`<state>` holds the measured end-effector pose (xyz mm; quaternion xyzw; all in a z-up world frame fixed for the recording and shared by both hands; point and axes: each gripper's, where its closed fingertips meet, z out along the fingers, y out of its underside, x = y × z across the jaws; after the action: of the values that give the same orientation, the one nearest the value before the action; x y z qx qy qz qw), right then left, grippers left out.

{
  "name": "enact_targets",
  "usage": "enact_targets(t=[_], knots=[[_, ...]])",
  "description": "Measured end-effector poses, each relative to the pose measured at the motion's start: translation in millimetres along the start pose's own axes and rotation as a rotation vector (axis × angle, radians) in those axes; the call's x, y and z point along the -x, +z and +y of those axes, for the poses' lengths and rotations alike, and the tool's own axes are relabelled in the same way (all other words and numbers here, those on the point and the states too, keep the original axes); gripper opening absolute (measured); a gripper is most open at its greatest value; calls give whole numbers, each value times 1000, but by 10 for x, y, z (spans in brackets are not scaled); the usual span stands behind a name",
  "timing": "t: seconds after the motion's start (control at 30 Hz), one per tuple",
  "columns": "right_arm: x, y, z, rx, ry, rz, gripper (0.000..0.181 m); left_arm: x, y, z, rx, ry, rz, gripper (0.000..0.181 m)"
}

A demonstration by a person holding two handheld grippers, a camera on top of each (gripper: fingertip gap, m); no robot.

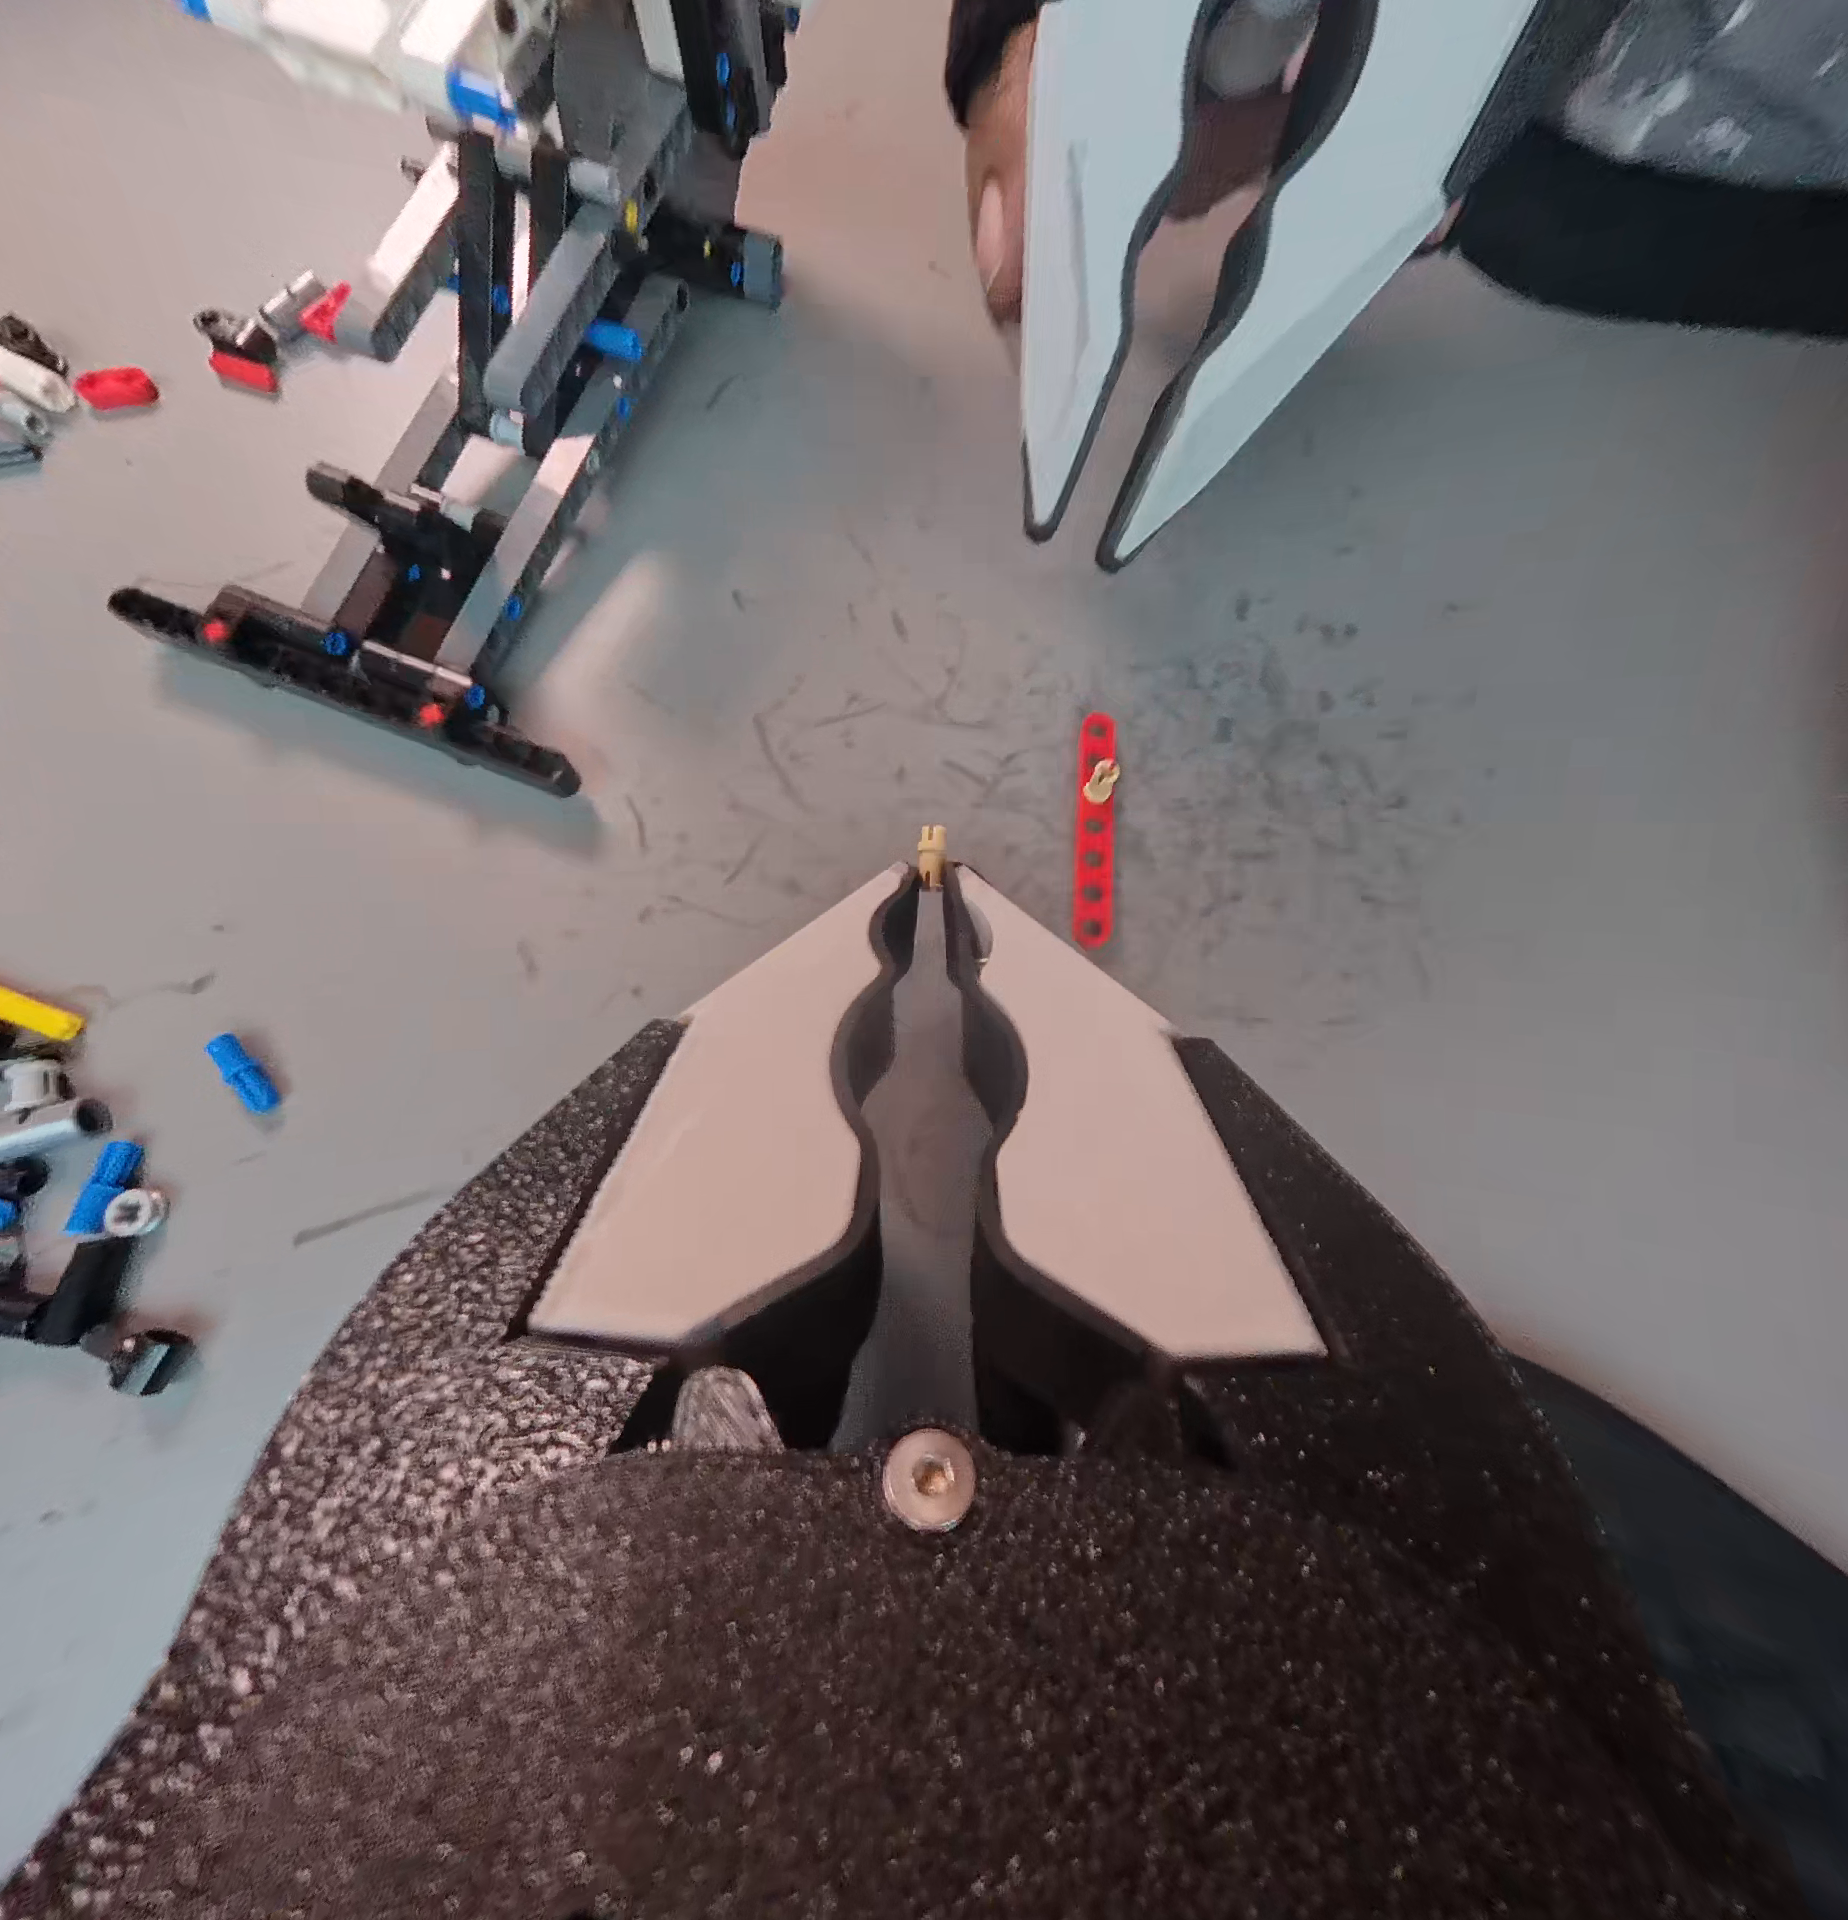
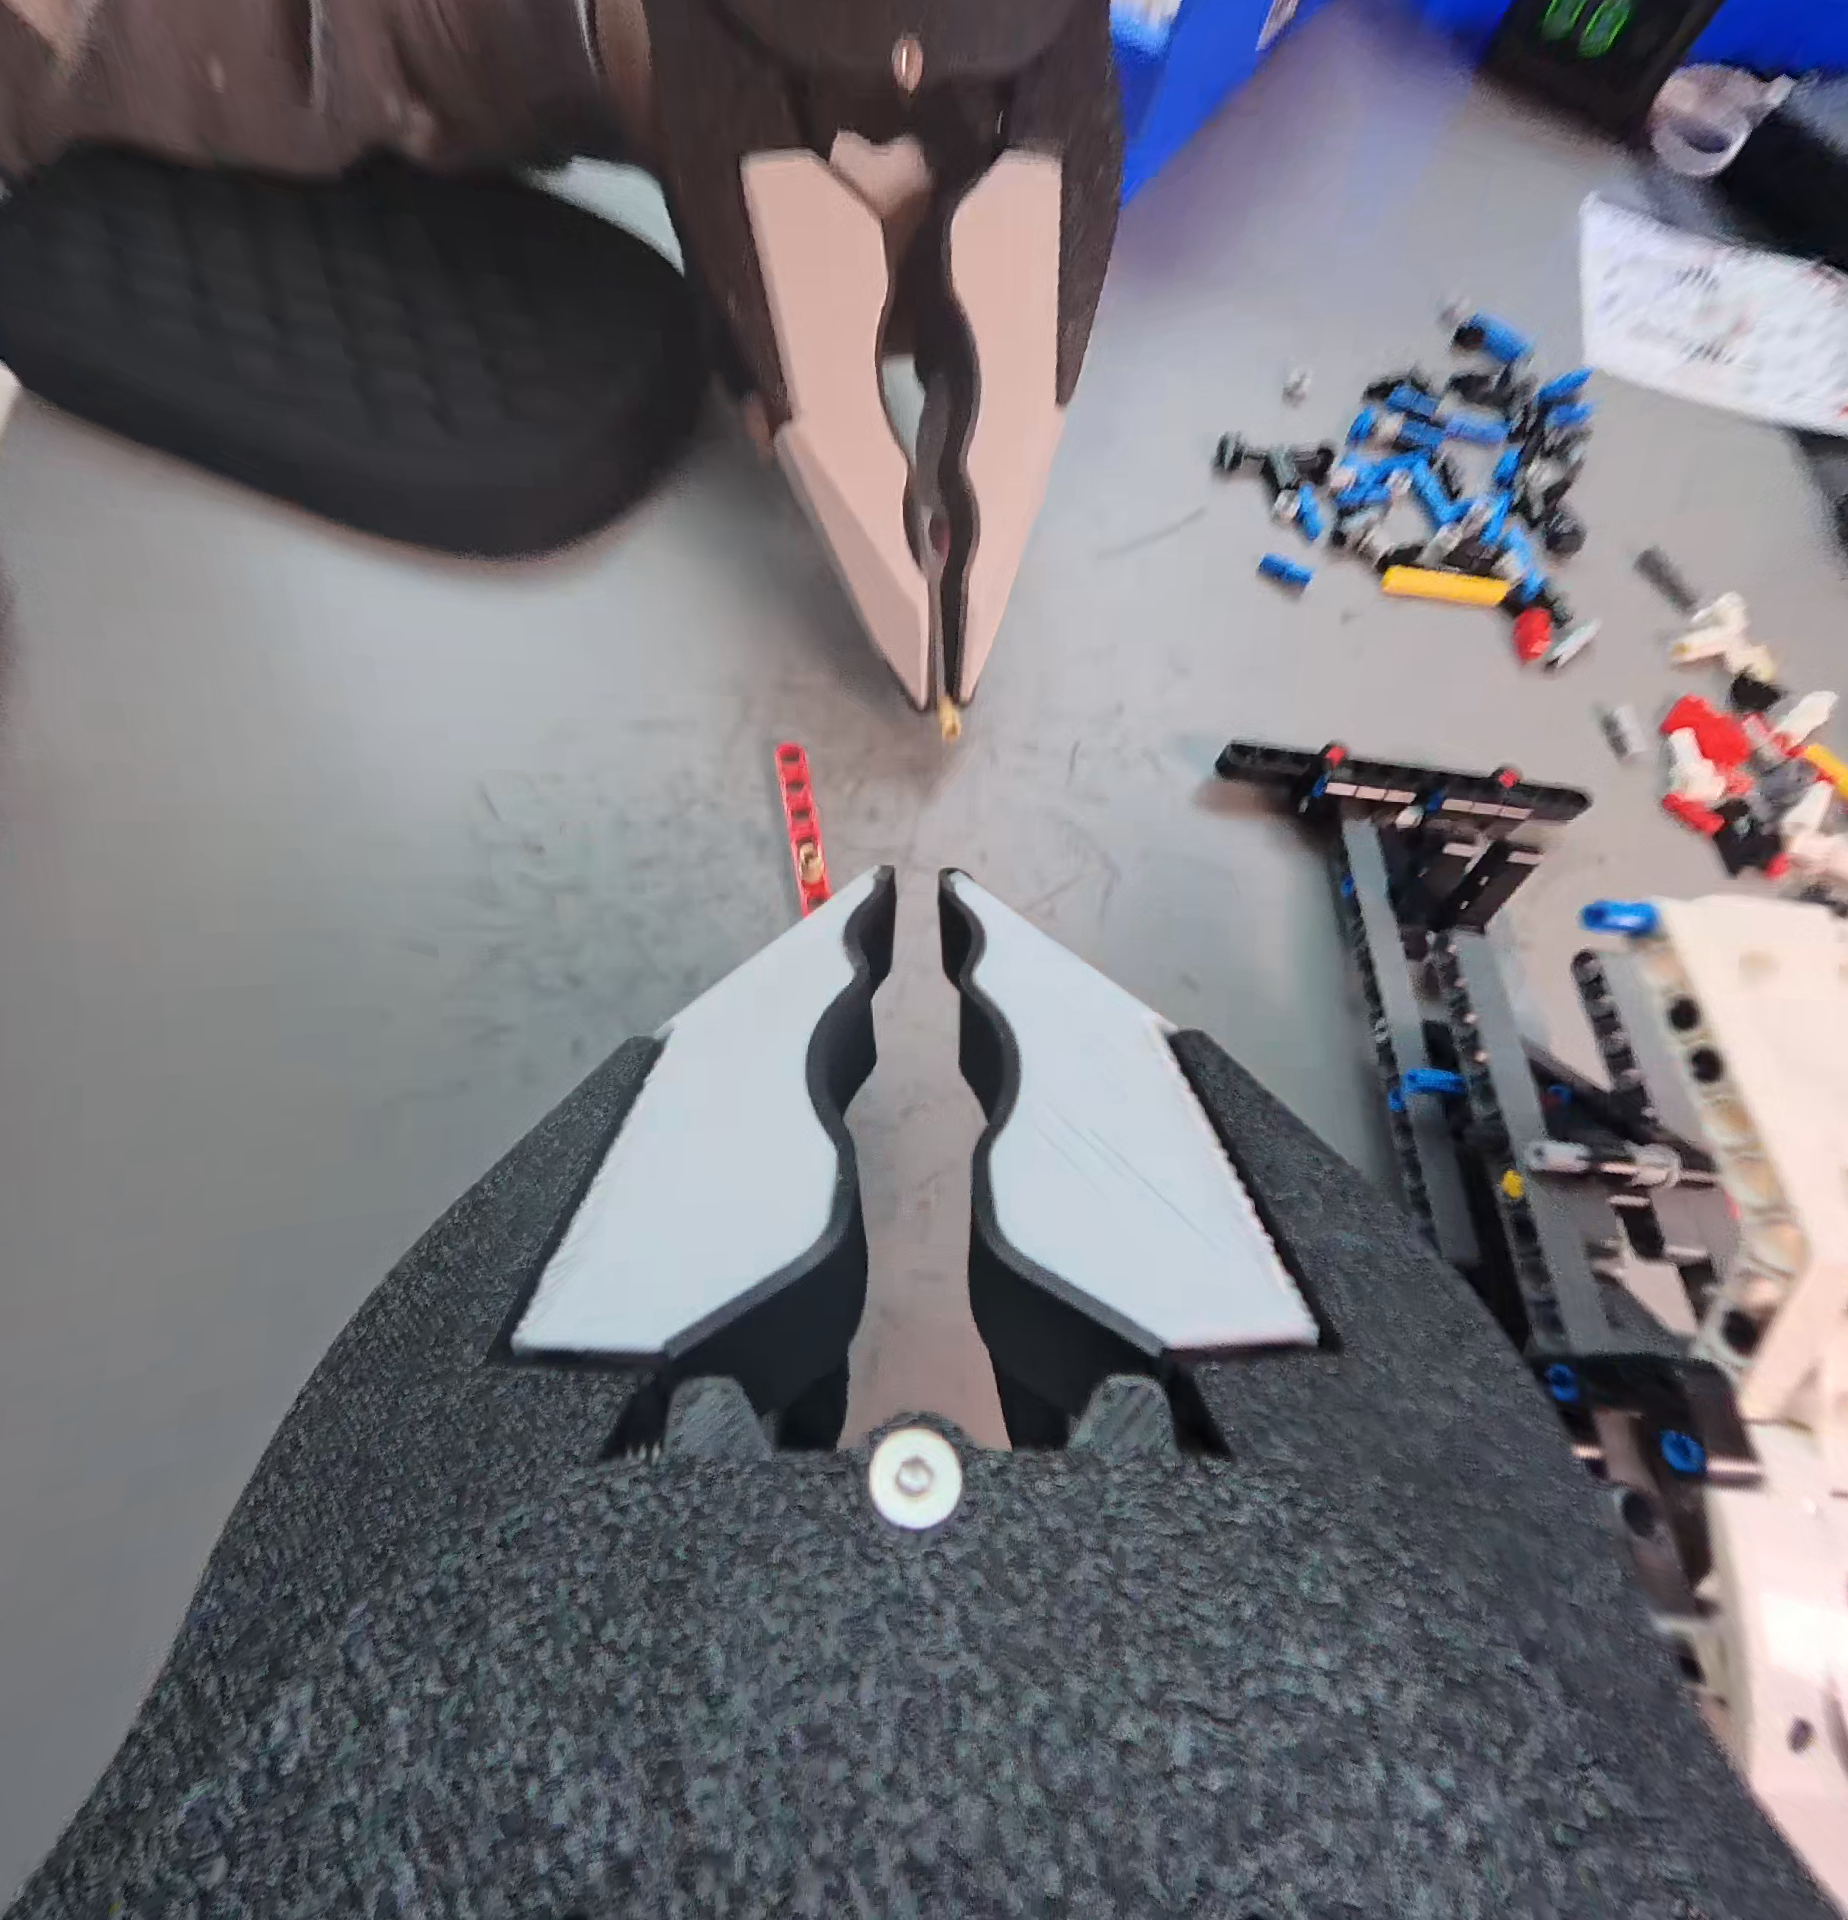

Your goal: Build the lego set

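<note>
On the grey tabletop [image 1: 1419,1091] the largest thing is the half-built model [image 1: 504,395], a frame of black and grey beams with a white body at its far end, lying well apart from the working spot. In the right wrist view it sits to that claw's right, with heaps of loose parts [image 2: 1450,488] beyond it: blue pins, a yellow beam, red and white bits. The step in hand looks like a small sub-assembly: fitting tan pins into the thin red beam [image 1: 1094,831], which lies flat on the scuffed middle of the tabletop between the two claws. One seated pin [image 1: 1101,781] already stands in a hole near the beam's far end. The left claw [image 1: 932,878] is closed almost fully, its tips pinching a second tan pin [image 1: 932,844] that juts forward past them, just beside the beam but not touching it. The right claw [image 2: 917,883] stands slightly parted with a narrow gap between its tips; it holds nothing and hovers near the beam's end. The next move probably calls for the right claw to steady the beam while the left lines its pin up over an empty hole and presses it straight in; the pin is tiny, so a skewed push could flip the beam or pop the pin loose.
</note>
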<state>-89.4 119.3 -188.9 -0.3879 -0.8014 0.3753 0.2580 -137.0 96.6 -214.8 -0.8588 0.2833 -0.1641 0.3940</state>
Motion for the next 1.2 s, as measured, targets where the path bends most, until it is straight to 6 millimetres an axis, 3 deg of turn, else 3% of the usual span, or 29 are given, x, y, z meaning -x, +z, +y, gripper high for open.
enact_targets(t=[0.1, 0.23, 0.53, 0.83, 1.2], knots=[[11, -32, -297, -147, -112, 60, 9, -181, -94, -279, -118, -33, 106, 4], [129, -31, -442, -192, -248, 93, 10, -359, -193, -510, -207, -42, 204, 4], [228, -68, -504, -205, -296, 87, 4, -482, -256, -615, -271, -50, 235, 4], [183, -288, -904, -460, -257, 161, 4, -528, -558, -918, -513, -221, 352, 9], [220, -295, -902, -458, -269, 141, 4, -568, -564, -950, -537, -280, 417, 4]])
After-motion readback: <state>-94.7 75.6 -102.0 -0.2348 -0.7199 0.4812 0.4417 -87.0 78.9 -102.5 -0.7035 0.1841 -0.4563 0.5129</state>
